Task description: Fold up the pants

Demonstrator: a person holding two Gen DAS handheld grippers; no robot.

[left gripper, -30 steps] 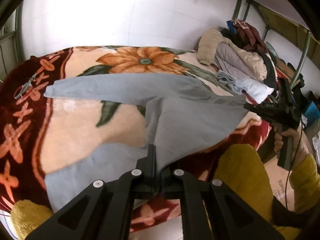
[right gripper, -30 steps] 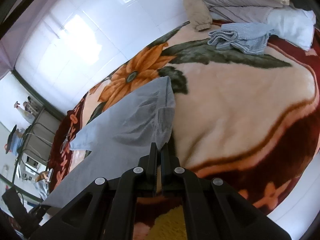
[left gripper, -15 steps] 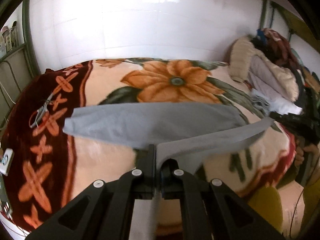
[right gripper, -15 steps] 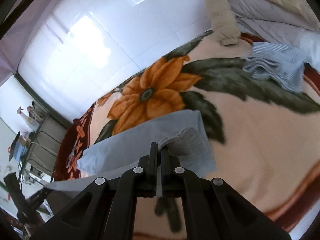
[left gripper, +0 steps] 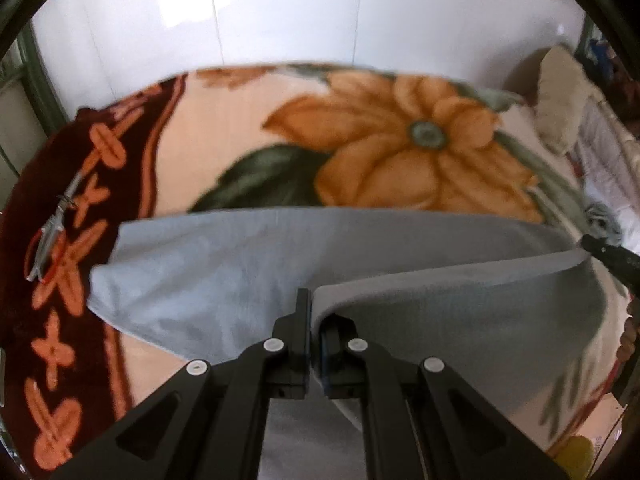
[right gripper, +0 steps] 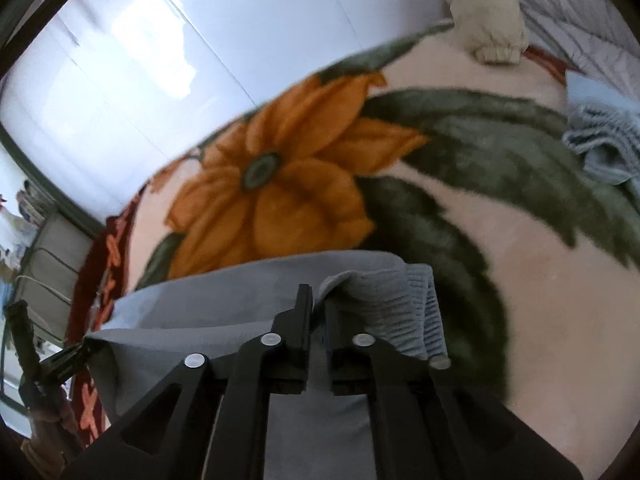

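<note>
We found the grey pants [left gripper: 208, 264] spread across the flowered blanket [left gripper: 224, 128] on the bed, 1 leg lying flat and the other carried over it. The left gripper [left gripper: 313, 312] had its jaws clamped on the cloth edge. The right gripper [right gripper: 316, 308] was at the ribbed waistband [right gripper: 404, 300]; its jaws were opening, with cloth between them and apparently not yet free. We judged the 1st lengthwise fold nearly laid but not released. Smoothing and the crosswise folds remained. A clothes pile [right gripper: 600, 140] lay well apart.
</note>
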